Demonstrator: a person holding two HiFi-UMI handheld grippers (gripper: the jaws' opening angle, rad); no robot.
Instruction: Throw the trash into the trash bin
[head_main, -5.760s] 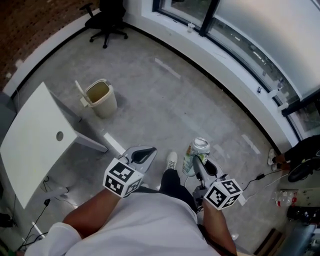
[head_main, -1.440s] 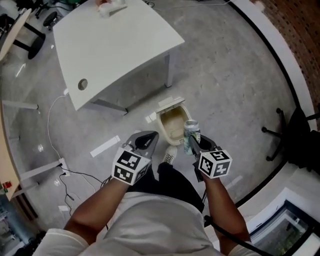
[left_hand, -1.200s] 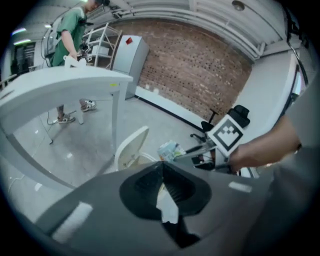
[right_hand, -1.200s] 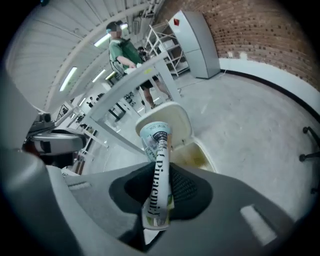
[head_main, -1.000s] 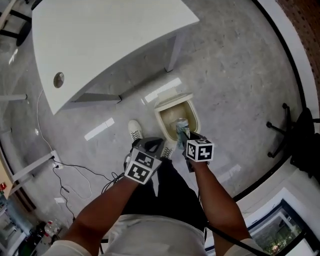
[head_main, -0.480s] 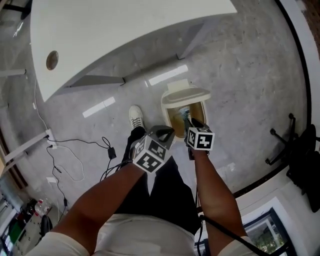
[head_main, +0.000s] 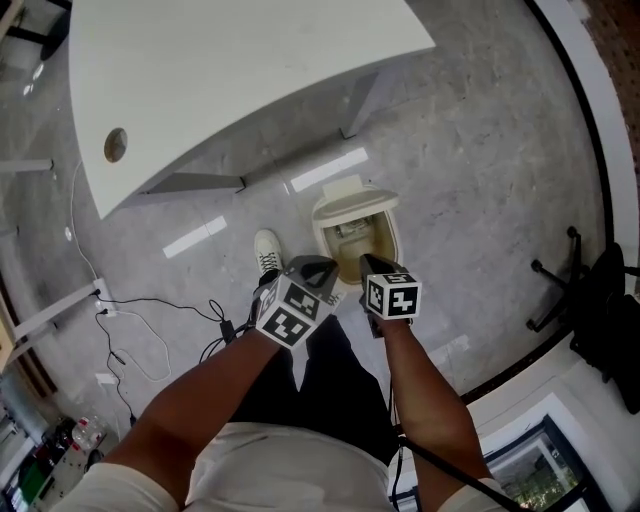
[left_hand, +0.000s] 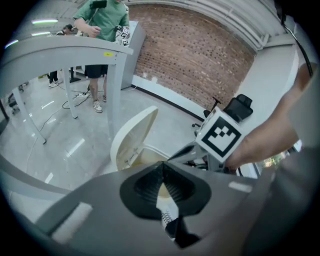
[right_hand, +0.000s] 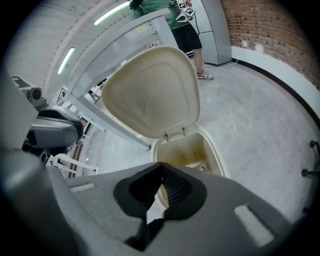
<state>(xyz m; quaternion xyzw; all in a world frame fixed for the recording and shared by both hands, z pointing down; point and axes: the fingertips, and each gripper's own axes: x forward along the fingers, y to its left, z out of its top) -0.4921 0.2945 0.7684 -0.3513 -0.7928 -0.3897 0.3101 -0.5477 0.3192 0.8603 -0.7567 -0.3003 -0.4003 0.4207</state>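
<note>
The cream trash bin (head_main: 386, 232) stands on the floor with its lid (head_main: 352, 190) swung up. A drink can (head_main: 348, 231) lies inside it, and in the right gripper view the can (right_hand: 197, 165) shows at the bin's bottom under the raised lid (right_hand: 150, 90). My right gripper (head_main: 365, 261) hovers over the bin's near rim, its jaws closing until the pads meet, with nothing between them (right_hand: 161, 171). Just left of the bin hangs my left gripper (head_main: 322, 265), shut and empty (left_hand: 162, 169). The left gripper view catches the lid (left_hand: 131, 136) edge-on.
A white table (head_main: 230, 70) spreads beyond the bin, one leg (head_main: 358, 105) close to it. My white shoe (head_main: 266, 252) is left of the bin, with cables (head_main: 140, 320) further left. An office chair (head_main: 600, 290) stands at the right. A person in a green shirt (left_hand: 102, 22) stands behind the table.
The can has left my right gripper and now lies in the bin. The right jaws have come together empty. Both grippers stay above the bin's near side.
</note>
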